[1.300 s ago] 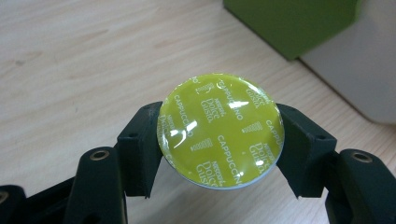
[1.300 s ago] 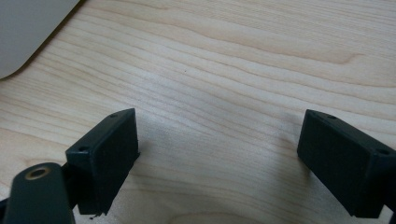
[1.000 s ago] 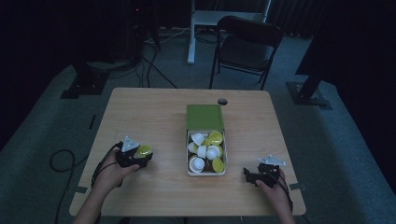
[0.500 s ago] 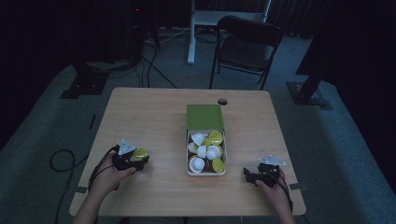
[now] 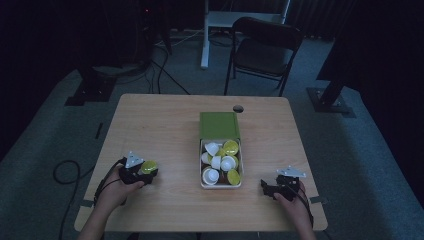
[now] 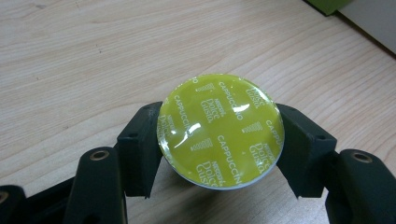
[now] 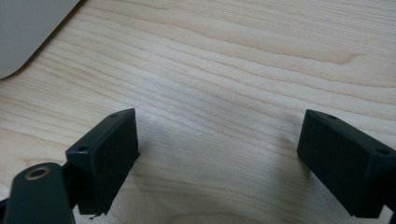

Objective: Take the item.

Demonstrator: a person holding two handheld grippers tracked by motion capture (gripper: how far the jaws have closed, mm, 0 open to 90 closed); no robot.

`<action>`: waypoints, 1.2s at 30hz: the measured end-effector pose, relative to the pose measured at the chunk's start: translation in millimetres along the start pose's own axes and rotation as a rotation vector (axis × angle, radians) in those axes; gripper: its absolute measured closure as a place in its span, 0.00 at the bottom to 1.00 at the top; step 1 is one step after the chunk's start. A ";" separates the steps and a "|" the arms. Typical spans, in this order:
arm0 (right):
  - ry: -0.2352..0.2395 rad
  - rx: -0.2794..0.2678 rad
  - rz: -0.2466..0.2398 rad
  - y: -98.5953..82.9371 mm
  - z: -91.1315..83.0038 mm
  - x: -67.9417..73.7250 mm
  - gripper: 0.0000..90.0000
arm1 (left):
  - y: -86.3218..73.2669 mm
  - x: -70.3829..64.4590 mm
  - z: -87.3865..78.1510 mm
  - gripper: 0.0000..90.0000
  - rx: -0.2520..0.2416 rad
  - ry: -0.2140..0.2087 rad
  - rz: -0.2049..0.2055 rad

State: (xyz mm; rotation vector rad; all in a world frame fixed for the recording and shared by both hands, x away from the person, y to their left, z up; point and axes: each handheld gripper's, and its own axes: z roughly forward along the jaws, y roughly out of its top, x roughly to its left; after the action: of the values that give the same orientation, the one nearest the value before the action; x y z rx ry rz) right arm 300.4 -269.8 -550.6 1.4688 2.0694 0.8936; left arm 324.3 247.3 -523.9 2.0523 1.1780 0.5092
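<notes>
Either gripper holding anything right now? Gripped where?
The left gripper holds a green-lidded coffee capsule, its fingers pressed on opposite sides just beneath the foil lid's rim. The right gripper is open and holds nothing.

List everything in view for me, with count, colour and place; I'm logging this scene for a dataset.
Table: one, light wood, centre of the room.
Box: one, white with a green lid folded back, middle of the table.
Capsules in the box: several, white and yellow-green, exact count unclear.
Held capsule: one, yellow-green foil, between the left fingers.
Chair: one, dark, beyond the table.
Small dark round thing: one, at the table's far edge.
Cables: dark, on the floor at left.
Left gripper: black, near-left of the table.
Right gripper: black, open, near-right.
</notes>
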 end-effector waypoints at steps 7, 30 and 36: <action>0.000 0.000 0.000 0.0 0.0 0.0 0.13 | -2.8 2.0 2.4 0.42 0.010 0.003 0.010; 0.000 0.000 0.000 0.0 0.0 0.0 0.13 | 2.8 1.9 -8.0 0.31 -0.001 -0.009 0.013; 0.000 0.000 0.000 0.0 0.0 0.0 0.13 | 15.6 -3.1 -18.0 0.31 -0.046 -0.014 0.041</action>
State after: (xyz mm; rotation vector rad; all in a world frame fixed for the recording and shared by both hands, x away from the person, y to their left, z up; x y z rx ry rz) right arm 300.4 -269.8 -550.6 1.4687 2.0695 0.8935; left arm 320.3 246.3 -500.2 2.0407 1.1080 0.5361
